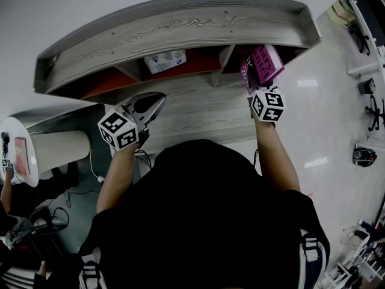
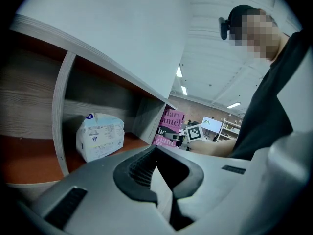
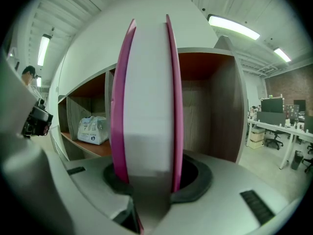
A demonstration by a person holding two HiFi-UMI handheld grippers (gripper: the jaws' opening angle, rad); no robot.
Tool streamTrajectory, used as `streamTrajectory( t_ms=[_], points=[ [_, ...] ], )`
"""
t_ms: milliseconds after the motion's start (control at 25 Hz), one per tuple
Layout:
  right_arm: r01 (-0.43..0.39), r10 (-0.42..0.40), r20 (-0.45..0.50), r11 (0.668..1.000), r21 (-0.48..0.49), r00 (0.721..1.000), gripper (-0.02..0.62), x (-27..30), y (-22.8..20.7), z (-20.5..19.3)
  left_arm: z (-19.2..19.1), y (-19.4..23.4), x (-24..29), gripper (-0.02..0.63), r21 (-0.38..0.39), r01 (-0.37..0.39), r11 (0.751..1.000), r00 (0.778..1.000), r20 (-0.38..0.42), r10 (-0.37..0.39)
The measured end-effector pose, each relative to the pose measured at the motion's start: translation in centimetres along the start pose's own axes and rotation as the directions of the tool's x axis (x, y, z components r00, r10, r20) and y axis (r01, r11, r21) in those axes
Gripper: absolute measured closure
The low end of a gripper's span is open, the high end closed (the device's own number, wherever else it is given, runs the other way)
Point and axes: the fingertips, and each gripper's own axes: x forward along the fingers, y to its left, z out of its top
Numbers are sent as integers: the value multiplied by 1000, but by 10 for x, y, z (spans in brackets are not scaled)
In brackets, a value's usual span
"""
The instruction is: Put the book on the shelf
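Ceiling strip lights glare overhead; the shelf's compartments lie in shadow; fisheye edges curve and darken.

We see book: pink covers, white pages, black and white letters on front. Shelf: grey wood with wavy lines outside, orange-red inside. Packet: white, blue print. Marker cube: black and white squares. Left gripper: grey, black pads.

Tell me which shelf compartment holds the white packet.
The middle compartment, between the two dividers: the white packet lies there. The pink book, in the right hand-held gripper, is at the next compartment to the right.
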Motion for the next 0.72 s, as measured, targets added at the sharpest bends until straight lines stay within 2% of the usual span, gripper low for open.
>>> streamTrajectory(
  t_ms=[720],
  points=[
    [31, -31, 30, 999, -8, 999, 448, 21, -1, 4, -5, 14, -9, 587, -11, -20, 1000, 1000, -9, 20]
  ],
)
